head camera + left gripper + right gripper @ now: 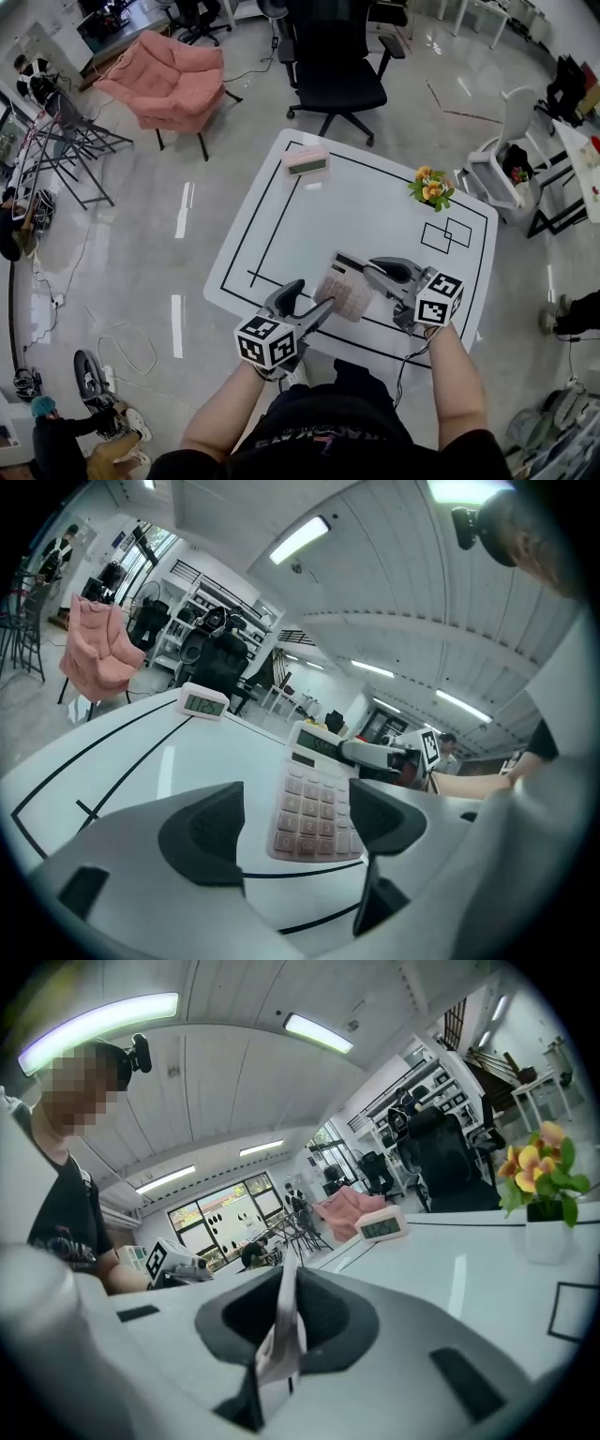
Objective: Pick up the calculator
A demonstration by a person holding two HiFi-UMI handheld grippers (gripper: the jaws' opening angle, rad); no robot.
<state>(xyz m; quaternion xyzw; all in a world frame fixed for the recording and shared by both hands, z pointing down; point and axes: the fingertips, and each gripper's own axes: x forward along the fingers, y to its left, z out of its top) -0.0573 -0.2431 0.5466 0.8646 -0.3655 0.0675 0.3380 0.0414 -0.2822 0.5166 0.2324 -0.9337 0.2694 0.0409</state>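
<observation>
Now: we have the calculator [345, 292] pinched in the right gripper [362, 268], well apart from the clock [306, 160], on our side of the worktop [375, 211].
Right gripper: clamped on the thin edge at the display end; the casing stands edge-on between its jaws.
Left gripper [295, 822]: released, jaws wide, facing the key end without touching it.
Pose: tilted, display end raised; we cannot tell whether the key end touches the worktop.
Handling: we judge it light and stiff, a flat plastic slab with a smooth, rather slippery casing; held at one end it may swing.
Best hold: across the bare rim, off the keys and the display glass.
Surface: white, glossy, marked with black lines; a flower pot [431, 188] stands to the right of the clock.
Room: beyond the clock, a black office chair [336, 66] and a pink armchair [173, 80] on a shiny grey floor.
</observation>
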